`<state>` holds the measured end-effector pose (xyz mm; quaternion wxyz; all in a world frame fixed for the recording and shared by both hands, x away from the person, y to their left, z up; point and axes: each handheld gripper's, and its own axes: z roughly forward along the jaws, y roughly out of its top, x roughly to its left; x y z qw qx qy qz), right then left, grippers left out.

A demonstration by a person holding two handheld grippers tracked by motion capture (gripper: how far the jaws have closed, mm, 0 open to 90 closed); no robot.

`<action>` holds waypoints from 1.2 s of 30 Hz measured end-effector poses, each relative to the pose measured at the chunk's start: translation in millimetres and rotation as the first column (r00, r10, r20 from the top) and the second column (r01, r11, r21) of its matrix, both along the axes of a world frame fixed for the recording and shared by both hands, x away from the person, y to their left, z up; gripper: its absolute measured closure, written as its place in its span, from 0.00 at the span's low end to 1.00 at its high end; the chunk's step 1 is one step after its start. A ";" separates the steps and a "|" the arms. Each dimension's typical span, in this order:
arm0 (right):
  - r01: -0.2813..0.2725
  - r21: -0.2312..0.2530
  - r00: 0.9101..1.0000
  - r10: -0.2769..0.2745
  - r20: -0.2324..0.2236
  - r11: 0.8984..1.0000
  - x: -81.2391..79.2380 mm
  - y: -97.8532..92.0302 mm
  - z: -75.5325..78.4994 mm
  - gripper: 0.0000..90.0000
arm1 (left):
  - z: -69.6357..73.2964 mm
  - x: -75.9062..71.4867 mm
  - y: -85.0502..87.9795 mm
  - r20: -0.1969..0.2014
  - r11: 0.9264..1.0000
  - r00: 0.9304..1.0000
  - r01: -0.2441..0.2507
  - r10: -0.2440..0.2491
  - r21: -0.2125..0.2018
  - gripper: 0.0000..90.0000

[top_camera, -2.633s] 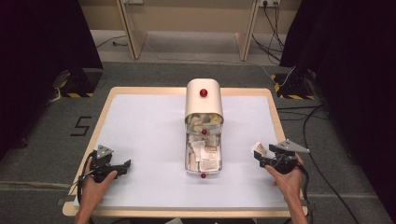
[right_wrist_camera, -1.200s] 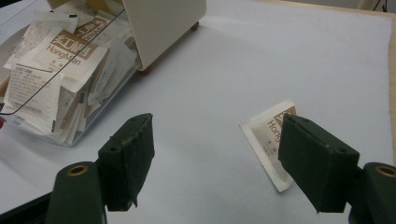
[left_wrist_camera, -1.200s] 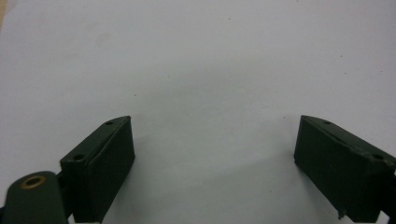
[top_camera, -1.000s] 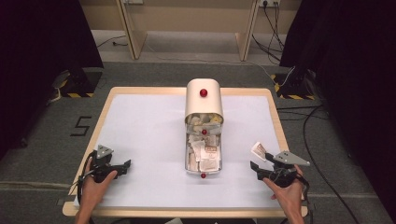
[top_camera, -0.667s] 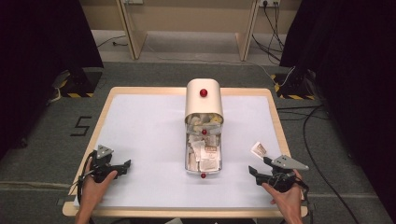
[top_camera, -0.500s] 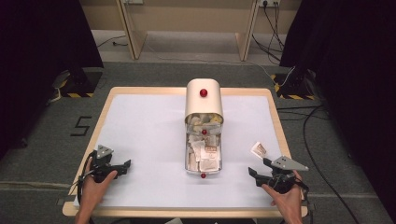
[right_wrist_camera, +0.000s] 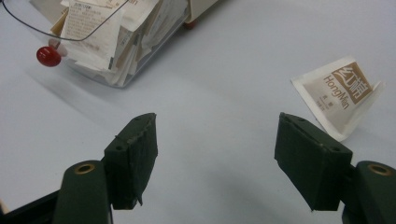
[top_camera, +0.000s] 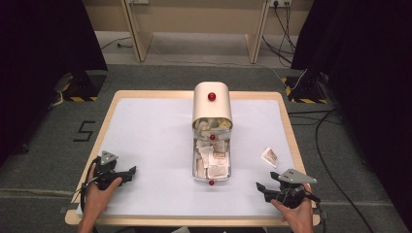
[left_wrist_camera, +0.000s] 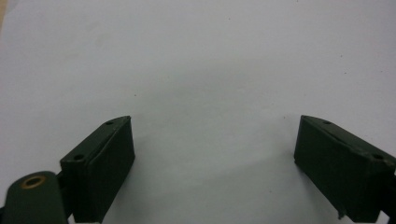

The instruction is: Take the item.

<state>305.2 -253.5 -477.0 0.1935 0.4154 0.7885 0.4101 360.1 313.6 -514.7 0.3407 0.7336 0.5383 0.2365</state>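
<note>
The left gripper point(top_camera: 127, 173) sits low at the near left corner of the table, its jaws spread wide with bare white tabletop between them. The right gripper point(top_camera: 263, 190) rests at the near right corner, jaws likewise parted and holding nothing; a grey three-cornered plate rides on top of it. Just beyond its right jaw, in the right gripper view, a small white sachet point(right_wrist_camera: 340, 93) printed "HongMin" in brown lies flat on the surface, apart from the jaw. From above, that sachet point(top_camera: 268, 156) lies alone between the right gripper and the clear tray point(top_camera: 211, 162) in the middle of the table. The tray is stuffed with more paper sachets and has a red knob point(top_camera: 211, 182) at its near end; behind it stands a cream roll-top cover point(top_camera: 212, 103) with another red knob. The white table point(top_camera: 145, 131) has a pale wooden edge. Around it are grey carpet, black curtains on both sides, cables on the floor point(top_camera: 335, 145) at right, and a taped "5" point(top_camera: 86, 130) at left.
</note>
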 end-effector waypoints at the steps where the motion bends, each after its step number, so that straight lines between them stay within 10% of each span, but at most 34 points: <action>1: -0.002 -0.004 1.000 0.002 -0.001 1.000 -0.7 -0.3 -0.6 0.34 | 0.0 0.0 0.0 0.000 1.000 1.000 0.000 0.000 0.000 0.13; 36: -0.058 -0.124 0.993 0.044 -0.110 0.991 -21.1 -2.6 -21.0 0.30 | 0.0 0.0 -0.1 0.001 1.000 1.000 -0.001 0.001 0.000 0.13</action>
